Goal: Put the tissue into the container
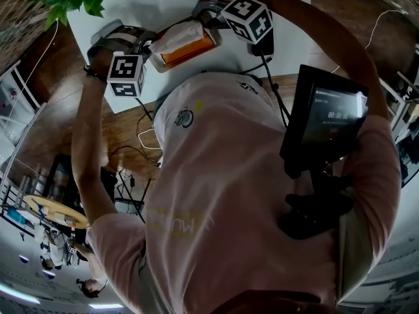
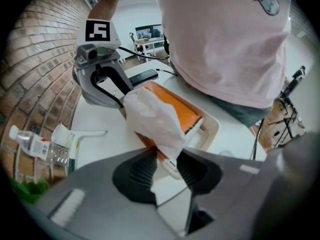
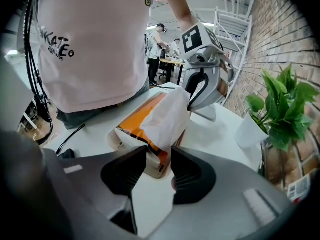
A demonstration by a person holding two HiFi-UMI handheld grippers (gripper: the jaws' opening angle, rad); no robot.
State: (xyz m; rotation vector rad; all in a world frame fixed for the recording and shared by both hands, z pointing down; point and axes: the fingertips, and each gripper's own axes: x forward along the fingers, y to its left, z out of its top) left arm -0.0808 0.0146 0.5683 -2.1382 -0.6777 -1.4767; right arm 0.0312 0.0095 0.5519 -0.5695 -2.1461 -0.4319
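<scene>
Though partly hidden behind the person's pink shirt [image 1: 222,195], white table [image 1: 288,18]: bears the container [image 1: 188,53] and runs beside a brick wall [image 2: 35,69].

Potted plant [image 3: 280,109]: stands at the table's end in a white pot [image 3: 250,130], well apart from the work.

Container [image 2: 212,126]: cream, shallow, orange inside; lies flat on the table near the person's edge.

Tissue [image 2: 152,116]: white and crumpled; hangs stretched just above the container's orange inside, clear of the table, one end in each gripper; cannot tell whether touches the container.

Left gripper [image 2: 167,156]: jaws drawn nearly together; pinches the near tip of the tissue between ribbed pads [image 2: 142,176].

Right gripper [image 3: 159,151]: jaws likewise narrowed to a small gap; nips the opposite end, with nothing but tissue between.

Plastic bottle [image 2: 35,144]: sits near the table's edge by the plant's leaves, apart from everything else.

Marker cubes [image 1: 126,74]: ride on top of both grippers, black-and-white squares facing the head camera.
</scene>
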